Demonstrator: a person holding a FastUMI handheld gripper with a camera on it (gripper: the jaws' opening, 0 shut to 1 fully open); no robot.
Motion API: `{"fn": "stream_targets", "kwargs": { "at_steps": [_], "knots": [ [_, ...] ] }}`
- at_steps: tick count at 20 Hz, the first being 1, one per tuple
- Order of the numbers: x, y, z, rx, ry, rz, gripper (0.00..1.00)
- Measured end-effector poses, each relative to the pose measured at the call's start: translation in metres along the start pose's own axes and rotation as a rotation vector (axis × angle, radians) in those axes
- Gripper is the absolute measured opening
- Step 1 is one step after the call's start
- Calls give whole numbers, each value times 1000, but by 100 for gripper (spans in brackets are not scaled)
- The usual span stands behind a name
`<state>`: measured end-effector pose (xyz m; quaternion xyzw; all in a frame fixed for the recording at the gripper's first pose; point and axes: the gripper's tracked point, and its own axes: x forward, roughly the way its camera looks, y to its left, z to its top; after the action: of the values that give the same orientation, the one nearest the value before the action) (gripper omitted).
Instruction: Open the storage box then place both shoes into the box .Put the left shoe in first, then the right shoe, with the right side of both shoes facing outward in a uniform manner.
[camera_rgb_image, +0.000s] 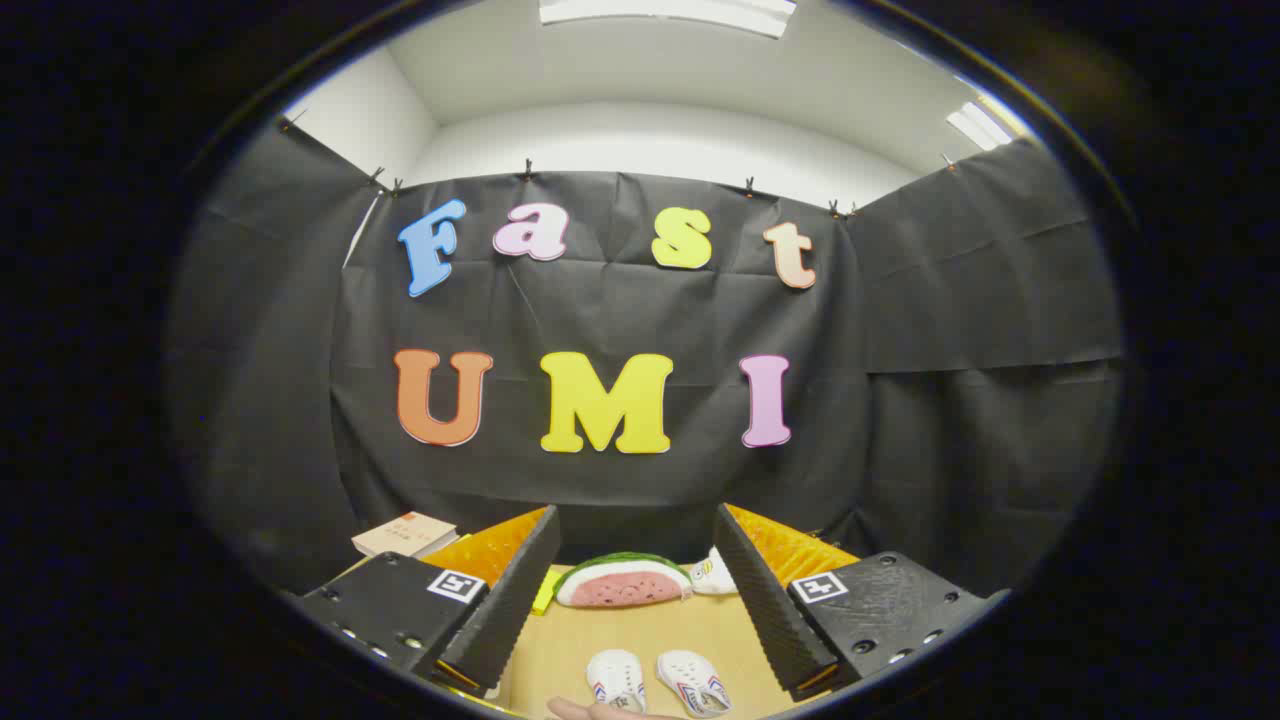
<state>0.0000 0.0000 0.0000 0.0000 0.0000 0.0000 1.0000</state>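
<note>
Black cloth (620, 300) hangs as the wall well beyond the gripper, with a white wall and ceiling above it. Below lies a tan table (640, 640), showing in the gap between the fingers. The gripper (637, 540) is spread wide, its two fingers (505, 600) standing well apart, with nothing held between them and nothing touching either one. Ahead of the fingertips, lying on the table between them, is a watermelon-slice pouch (622, 581), green rind on top and pink face toward the camera. Just beside it, toward the right finger, sits a small white thing with dark and yellow marks (714, 573); what it is cannot be told. Off beyond the left finger lies a book (405, 534). Down on the table under the gripper, between the fingers' bases, a pair of white shoes (655, 683) lies side by side, toes pointing away, each with coloured stripes on its side. Just beneath the left one of the pair shows a bit of a hand (590, 711).
</note>
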Motion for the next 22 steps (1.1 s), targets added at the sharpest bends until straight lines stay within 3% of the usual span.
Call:
{"fn": "stream_targets", "kwargs": {
  "at_steps": [12,22],
  "knots": [
    [45,-3,-42,-5,47,82,95],
    [108,20,-150,53,305,230,94]
  ]
}}
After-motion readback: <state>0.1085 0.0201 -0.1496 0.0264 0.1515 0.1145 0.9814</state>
